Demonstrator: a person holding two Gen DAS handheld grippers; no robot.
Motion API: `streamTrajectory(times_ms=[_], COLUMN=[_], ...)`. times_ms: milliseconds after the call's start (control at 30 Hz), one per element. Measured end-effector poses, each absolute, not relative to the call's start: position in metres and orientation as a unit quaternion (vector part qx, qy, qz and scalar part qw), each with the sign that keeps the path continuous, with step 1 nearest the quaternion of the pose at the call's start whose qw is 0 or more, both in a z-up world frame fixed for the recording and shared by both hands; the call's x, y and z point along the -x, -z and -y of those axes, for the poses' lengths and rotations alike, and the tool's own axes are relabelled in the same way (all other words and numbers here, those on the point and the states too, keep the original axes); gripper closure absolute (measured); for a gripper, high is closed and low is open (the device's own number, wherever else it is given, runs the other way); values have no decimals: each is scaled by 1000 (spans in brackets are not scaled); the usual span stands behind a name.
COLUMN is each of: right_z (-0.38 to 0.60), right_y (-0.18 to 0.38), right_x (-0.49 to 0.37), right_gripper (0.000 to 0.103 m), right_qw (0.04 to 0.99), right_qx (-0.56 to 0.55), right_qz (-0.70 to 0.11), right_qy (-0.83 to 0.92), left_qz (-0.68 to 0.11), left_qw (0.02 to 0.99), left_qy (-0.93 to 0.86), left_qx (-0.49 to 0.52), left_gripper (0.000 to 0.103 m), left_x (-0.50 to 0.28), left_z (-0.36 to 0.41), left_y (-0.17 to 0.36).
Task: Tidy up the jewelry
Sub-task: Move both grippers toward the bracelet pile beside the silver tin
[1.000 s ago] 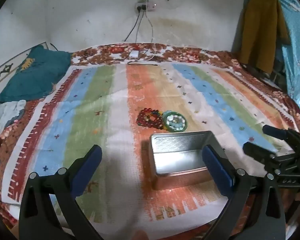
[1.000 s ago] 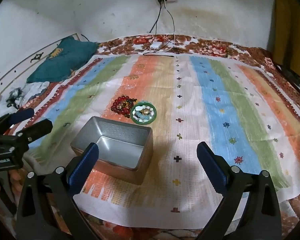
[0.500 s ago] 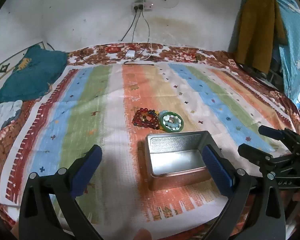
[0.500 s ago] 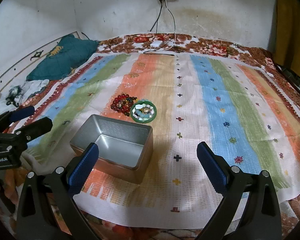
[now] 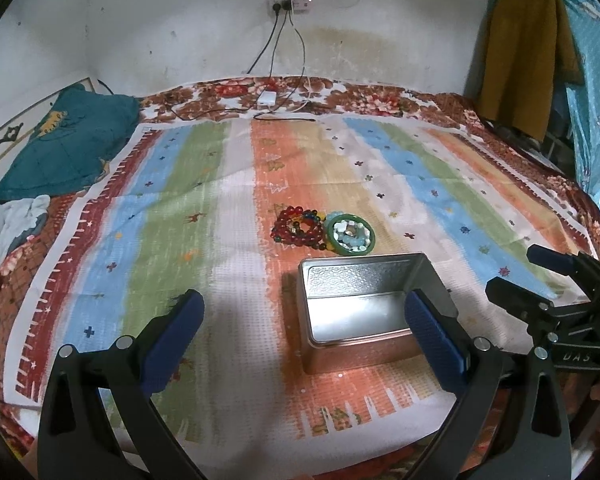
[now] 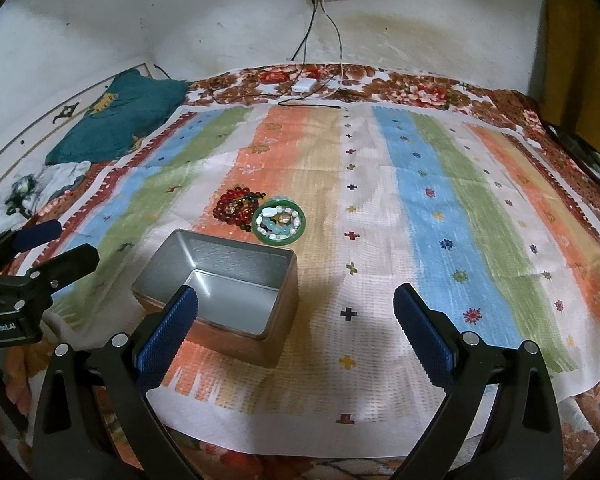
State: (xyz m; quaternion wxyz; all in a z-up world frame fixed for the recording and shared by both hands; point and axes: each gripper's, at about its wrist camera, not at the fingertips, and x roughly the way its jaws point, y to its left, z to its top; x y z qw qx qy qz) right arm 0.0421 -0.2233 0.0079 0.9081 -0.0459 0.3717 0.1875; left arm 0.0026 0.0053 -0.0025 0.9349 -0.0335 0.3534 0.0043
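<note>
Tin (image 5: 364, 312) empty; green bangle (image 5: 350, 236) rings pale beads (image 5: 350, 235).

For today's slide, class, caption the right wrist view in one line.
Open right gripper hovers near an empty metal tin; red bead bracelet and green bangle wait on striped cloth.

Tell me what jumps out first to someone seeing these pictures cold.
The open metal tin catches the eye first: shiny and empty, near the front edge of the striped cloth. Just behind it lie a pile of red bead bracelets and, touching it on the right, a green bangle ringed around pale stones. Both the left gripper and right gripper hang open in front, holding nothing.
</note>
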Motion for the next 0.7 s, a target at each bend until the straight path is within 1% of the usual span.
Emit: streamTrajectory(times_ms=[700], right_z=[219], right_y=[-2], right_x=[-58], right_gripper=[4], right_qw=[898], right_qx=[37], right_qz=[-395], right_qy=[-188], left_qz=[-385], left_qw=[922], left_qy=[-12], left_qx=[35], left_gripper=[5], left_x=[-16], left_z=[-10], left_y=[10])
